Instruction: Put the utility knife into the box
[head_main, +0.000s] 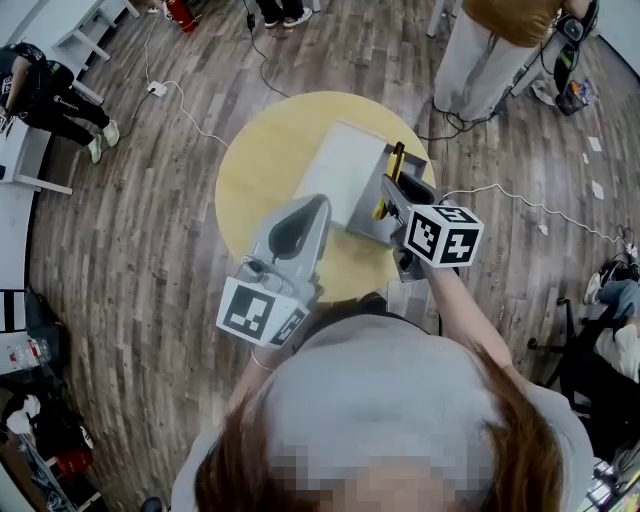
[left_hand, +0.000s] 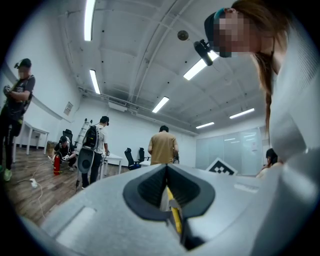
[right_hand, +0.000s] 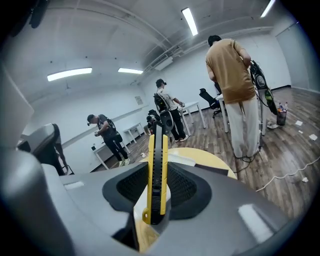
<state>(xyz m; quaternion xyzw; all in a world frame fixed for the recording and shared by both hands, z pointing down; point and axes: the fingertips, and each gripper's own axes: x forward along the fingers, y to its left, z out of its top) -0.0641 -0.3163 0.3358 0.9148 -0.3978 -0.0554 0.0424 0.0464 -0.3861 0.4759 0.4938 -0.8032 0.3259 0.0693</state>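
Right gripper view: your right gripper (right_hand: 159, 175) is clamped on the knife (right_hand: 156, 145); line it up lengthwise over the box (head_main: 345, 175) before letting go. Your left gripper (left_hand: 166, 171) is closed, empty.

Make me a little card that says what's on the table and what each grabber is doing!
table: round yellow table
box: pale box lying on the table
utility knife: yellow and black utility knife, standing upright
right gripper: shut on the utility knife, at the box's right edge in the head view
left gripper: shut, holding nothing
knife in box: not yet
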